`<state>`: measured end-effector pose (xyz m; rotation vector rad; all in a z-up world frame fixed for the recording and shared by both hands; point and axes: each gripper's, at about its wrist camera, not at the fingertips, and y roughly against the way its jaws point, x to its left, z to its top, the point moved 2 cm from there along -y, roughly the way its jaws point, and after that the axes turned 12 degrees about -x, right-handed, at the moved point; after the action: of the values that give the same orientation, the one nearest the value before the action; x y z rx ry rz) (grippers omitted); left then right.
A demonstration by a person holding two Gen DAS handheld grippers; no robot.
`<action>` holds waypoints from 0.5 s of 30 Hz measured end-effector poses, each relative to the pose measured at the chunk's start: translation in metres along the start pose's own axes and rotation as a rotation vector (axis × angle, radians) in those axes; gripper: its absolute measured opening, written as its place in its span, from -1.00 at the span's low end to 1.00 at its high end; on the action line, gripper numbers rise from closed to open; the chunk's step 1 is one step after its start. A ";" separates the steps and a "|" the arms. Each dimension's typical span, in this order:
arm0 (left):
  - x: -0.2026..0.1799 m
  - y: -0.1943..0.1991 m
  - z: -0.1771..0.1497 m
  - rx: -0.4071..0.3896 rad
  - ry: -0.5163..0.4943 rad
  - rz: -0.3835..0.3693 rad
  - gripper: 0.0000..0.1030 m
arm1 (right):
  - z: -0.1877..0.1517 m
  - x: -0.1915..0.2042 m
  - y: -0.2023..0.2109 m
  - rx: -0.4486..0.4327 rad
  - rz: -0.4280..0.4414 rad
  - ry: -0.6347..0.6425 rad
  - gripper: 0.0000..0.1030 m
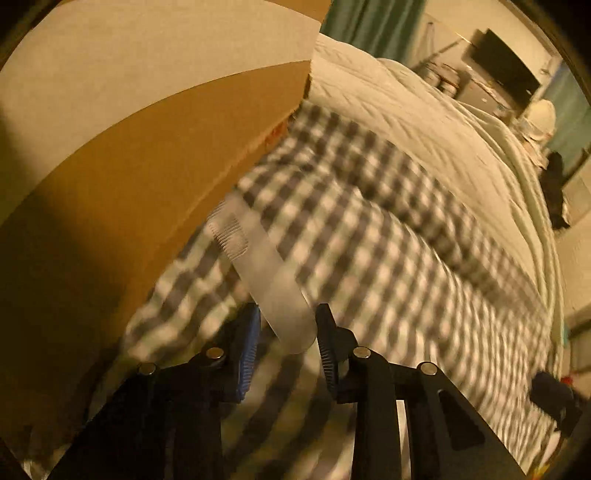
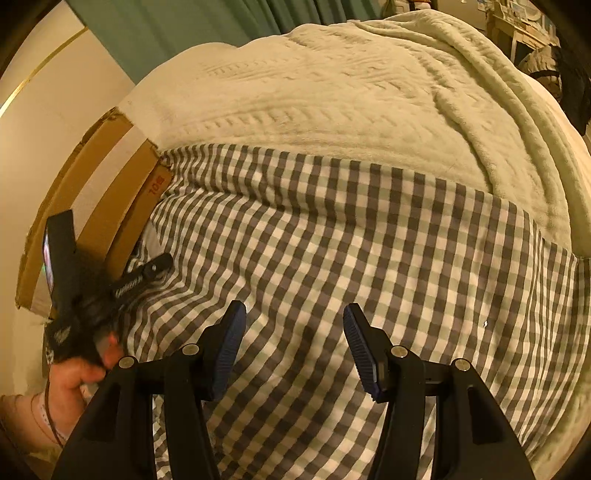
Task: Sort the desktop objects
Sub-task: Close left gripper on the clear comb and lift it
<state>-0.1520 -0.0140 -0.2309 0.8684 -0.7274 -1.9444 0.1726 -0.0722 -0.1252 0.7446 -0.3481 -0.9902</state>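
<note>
My left gripper [image 1: 286, 325] is shut on a long translucent white plastic piece [image 1: 266, 273] with a ribbed far end. It holds it just above the checked cloth [image 1: 388, 221], with the far end next to the cardboard box [image 1: 147, 155]. The left view is blurred by motion. My right gripper [image 2: 293, 321] is open and empty above the checked cloth [image 2: 332, 240]. In the right wrist view the left gripper [image 2: 144, 275] shows at the left edge, held in a hand [image 2: 74, 380], beside the cardboard box [image 2: 110, 192].
A cream quilted blanket [image 2: 332, 92] covers the bed beyond the checked cloth. A green curtain [image 2: 184, 26] hangs at the back. In the left wrist view a dark screen [image 1: 502, 66] and cluttered furniture stand far right, and a dark object [image 1: 550, 398] lies at the cloth's right edge.
</note>
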 end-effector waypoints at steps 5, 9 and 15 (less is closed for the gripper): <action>0.012 0.027 -0.004 -0.011 -0.041 -0.057 -0.48 | -0.007 0.020 0.011 0.001 -0.001 0.033 0.06; 0.013 0.040 -0.004 -0.001 -0.070 -0.077 -0.53 | -0.011 0.038 0.021 -0.001 0.002 0.052 0.06; 0.024 0.073 -0.031 0.027 -0.151 -0.115 -0.55 | -0.022 0.068 0.034 -0.003 0.010 0.089 0.06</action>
<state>-0.1023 -0.0728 -0.2010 0.8007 -0.8093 -2.1242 0.2424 -0.1099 -0.1214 0.7816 -0.2724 -0.9450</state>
